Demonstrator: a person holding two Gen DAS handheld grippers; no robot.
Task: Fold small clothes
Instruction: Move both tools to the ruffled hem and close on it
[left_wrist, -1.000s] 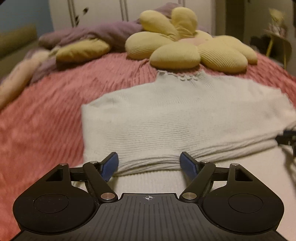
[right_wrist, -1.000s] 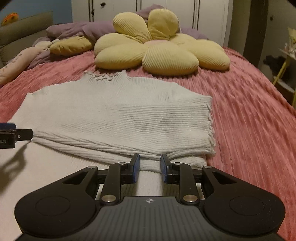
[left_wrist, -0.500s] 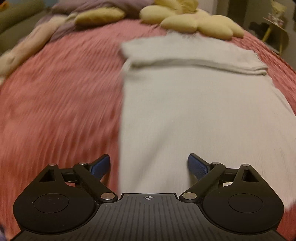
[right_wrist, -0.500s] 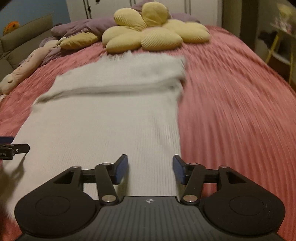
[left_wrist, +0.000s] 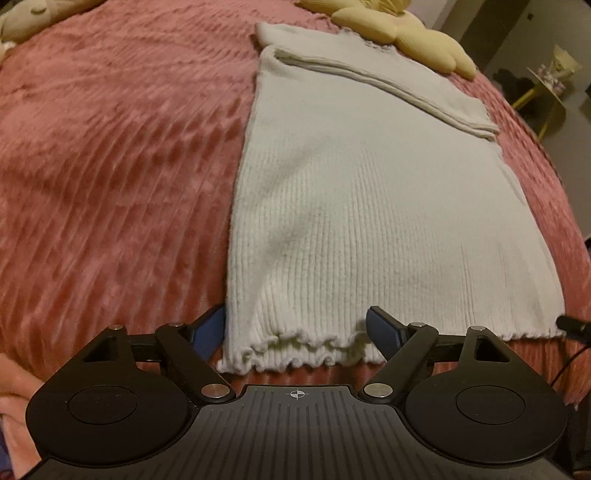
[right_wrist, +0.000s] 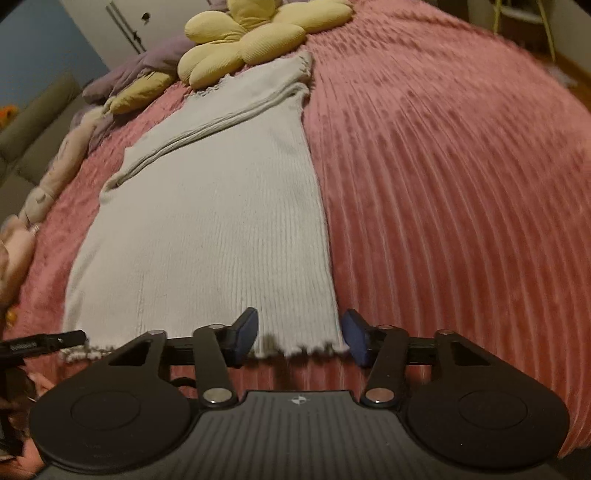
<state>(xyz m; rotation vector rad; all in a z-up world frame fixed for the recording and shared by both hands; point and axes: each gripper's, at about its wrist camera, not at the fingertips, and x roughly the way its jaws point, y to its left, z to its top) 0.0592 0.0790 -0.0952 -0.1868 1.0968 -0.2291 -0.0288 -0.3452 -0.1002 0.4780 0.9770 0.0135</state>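
Readable text: none. Faint pale lettering stands on the black finger of the left gripper at the left edge of the right wrist view; too small and blurred to read. No labels, brands, numbers or signs elsewhere.

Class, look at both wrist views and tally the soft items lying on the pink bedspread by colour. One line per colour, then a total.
White: 1, the ribbed sweater
Yellow: 2, the flower cushion and a smaller pillow
Purple: 1, the bunched blanket
Pale pink: 1, the plush toy
Total: 5
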